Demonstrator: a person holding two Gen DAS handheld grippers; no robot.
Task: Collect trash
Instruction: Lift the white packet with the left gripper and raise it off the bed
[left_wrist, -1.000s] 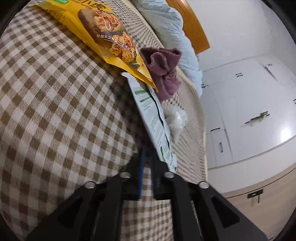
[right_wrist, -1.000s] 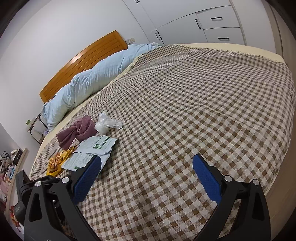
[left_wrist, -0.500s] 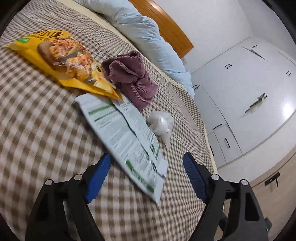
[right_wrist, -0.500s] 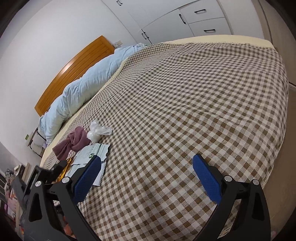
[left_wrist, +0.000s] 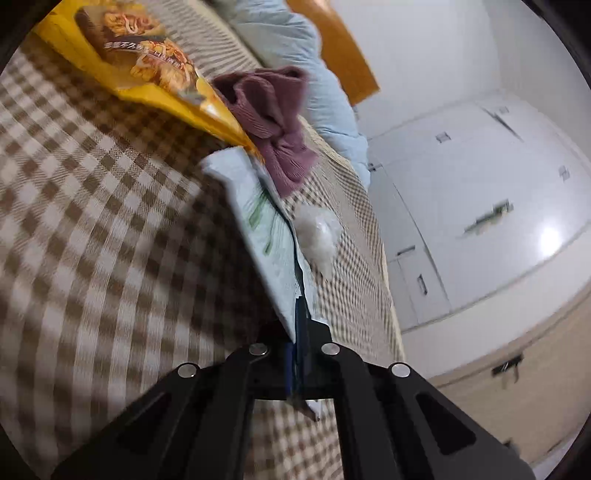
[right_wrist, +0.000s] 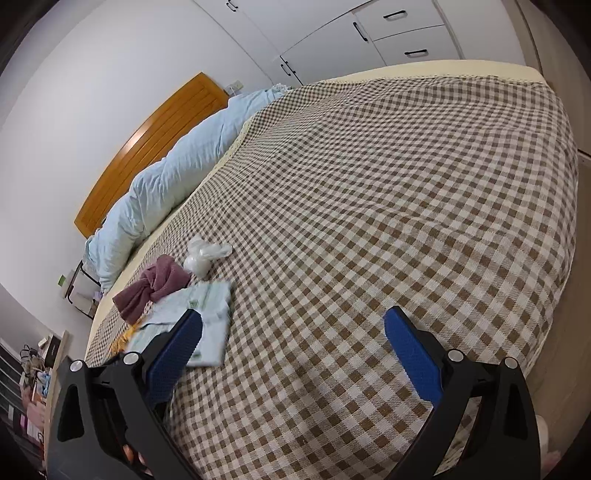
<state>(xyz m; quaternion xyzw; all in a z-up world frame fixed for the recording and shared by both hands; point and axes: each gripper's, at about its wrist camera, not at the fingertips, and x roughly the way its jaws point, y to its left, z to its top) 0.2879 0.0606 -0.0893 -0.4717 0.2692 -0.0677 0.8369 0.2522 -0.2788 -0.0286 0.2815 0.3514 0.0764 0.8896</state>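
- A big bed (right_wrist: 369, 206) fills the room. It has a brown and white checked cover.
- A light blue blanket (right_wrist: 162, 184) lies bunched up at the far left end, just beside a wooden headboard (right_wrist: 147, 147).
- The walls (right_wrist: 92, 92) are plain white.
- White cupboards (right_wrist: 369, 33) with dark handles stand at the far side.
- A bright light (left_wrist: 550, 236) shines on a cupboard door.

The pale wrapper (left_wrist: 269, 254) is pinched by the left tongs (left_wrist: 298, 332), clamped together, on the checked bed (left_wrist: 92, 221), beside a yellow snack bag (left_wrist: 147, 74).
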